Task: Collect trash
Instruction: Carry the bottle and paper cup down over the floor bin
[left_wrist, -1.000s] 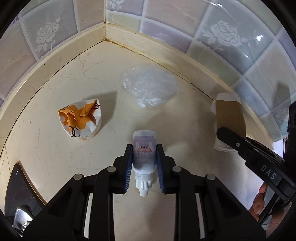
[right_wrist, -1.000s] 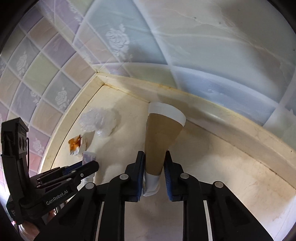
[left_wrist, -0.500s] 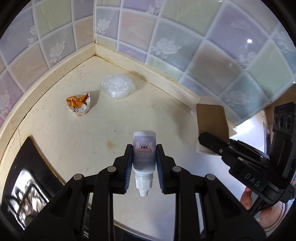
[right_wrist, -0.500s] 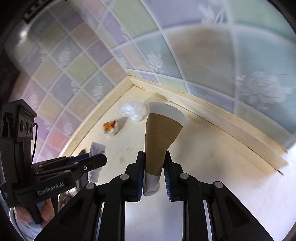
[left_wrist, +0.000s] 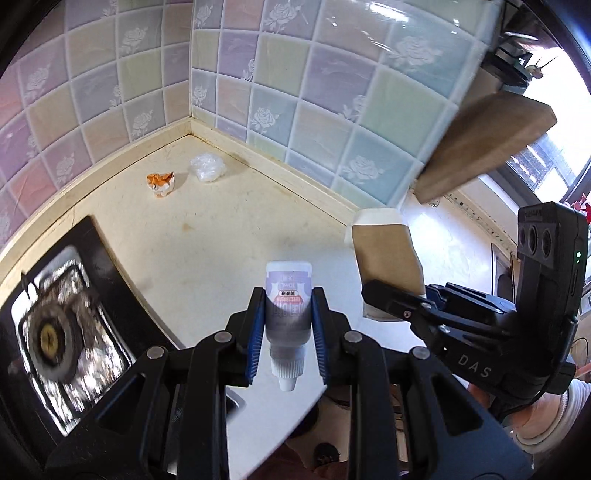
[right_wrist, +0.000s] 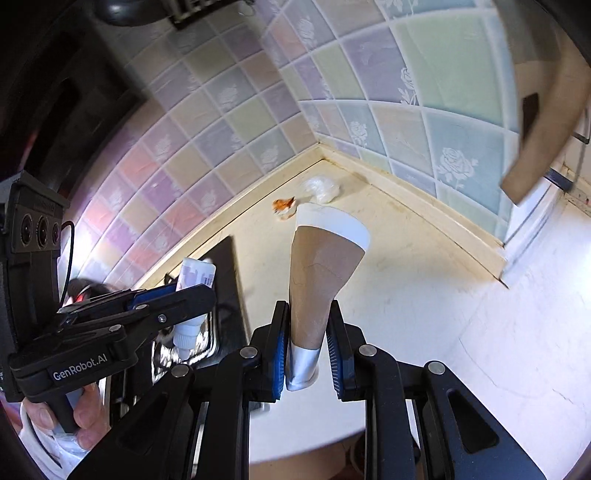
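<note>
Kitchen corner: pastel rose-pattern tiled walls (left_wrist: 280, 122) meeting over a cream desk (left_wrist: 229, 229). Gas stove (left_wrist: 55, 332) with foil-lined burner sits at the desk's left end in the left wrist view.

Left gripper (left_wrist: 288, 325): fingers clamped on a small white squeeze bottle (left_wrist: 288, 299), purple label, ribbed cap pointing back toward the camera. Bottle is off the desk, held above its front edge. Same gripper shows in the right wrist view (right_wrist: 173, 291), bottle (right_wrist: 194, 277) between its blue pads.

Right gripper (right_wrist: 306, 343): fingers closed on a flattened brown paper cup (right_wrist: 321, 266), pinched near its white base, white rim pointing away. Cup is in the air, clear of the desk. In the left wrist view that gripper (left_wrist: 373, 291) is to the right with the cup (left_wrist: 388, 258) sticking up from it.

Left on the desk, back in the corner: crumpled orange-and-white wrapper (left_wrist: 160, 182) and a wad of clear plastic (left_wrist: 207, 168), near each other, not touching. The wrapper (right_wrist: 284, 207) and the plastic (right_wrist: 320, 188) appear just past the cup rim in the right wrist view.

Brown board-like object (left_wrist: 487, 147) juts in at upper right; blurred, can't identify.
</note>
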